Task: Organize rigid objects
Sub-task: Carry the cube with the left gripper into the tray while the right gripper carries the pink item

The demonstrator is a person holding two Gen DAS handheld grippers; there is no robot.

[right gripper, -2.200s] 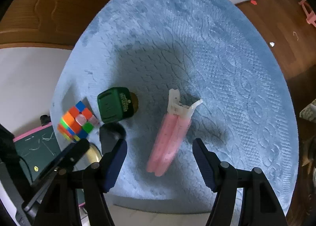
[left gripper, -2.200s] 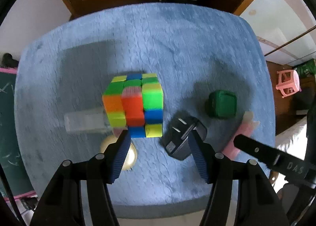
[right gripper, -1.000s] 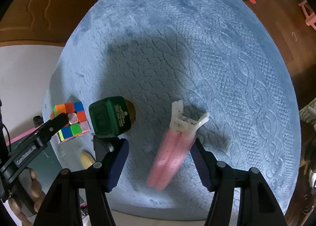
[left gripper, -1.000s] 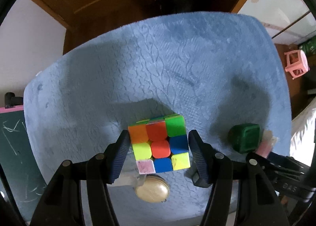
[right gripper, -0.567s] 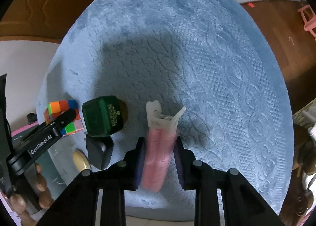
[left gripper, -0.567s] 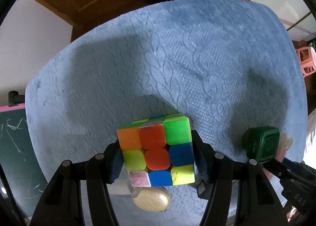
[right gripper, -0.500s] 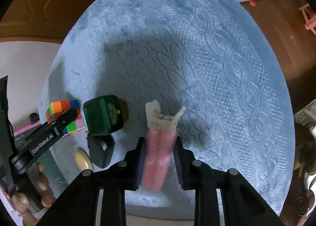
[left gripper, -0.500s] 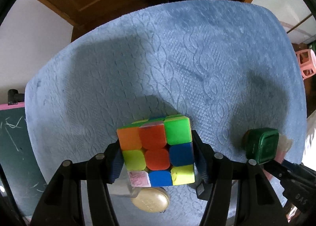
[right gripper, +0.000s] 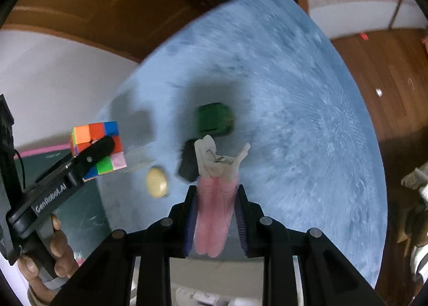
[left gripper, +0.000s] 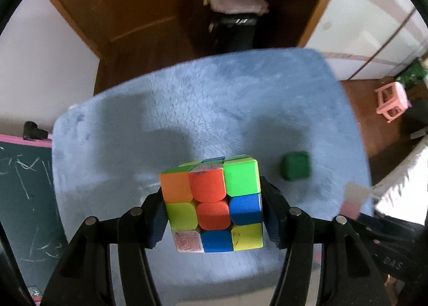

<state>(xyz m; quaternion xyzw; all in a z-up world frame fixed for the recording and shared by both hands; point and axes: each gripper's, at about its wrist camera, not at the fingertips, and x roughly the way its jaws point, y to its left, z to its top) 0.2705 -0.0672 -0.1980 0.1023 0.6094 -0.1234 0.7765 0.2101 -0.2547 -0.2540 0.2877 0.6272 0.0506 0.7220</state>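
Cube (left gripper: 214, 203): clamped in L gripper (left gripper: 212, 211), jaws shut on its two sides, held off the blue mat (left gripper: 203, 108), near-centre in L view.
Pink clip (right gripper: 214, 199): pinched in R gripper (right gripper: 215, 215), jaws closed on its body, white end pointing far, lifted clear of mat.
Green box (right gripper: 214, 119): on mat, far of clip, well right of cube.
Black block (right gripper: 188, 163): on mat, just near-left of green box.
Beige oval (right gripper: 157, 181): on mat, left of black block.
Hand (right gripper: 50, 255): wraps L gripper handle, near-left.
Risk: cube grip is flat faces only, could twist or slip out w/ a fast swing.
Risk 2: both loads aloft close together; could knock each other or sweep the oval when set down.
Blur: both views smeared, exact heights unclear.
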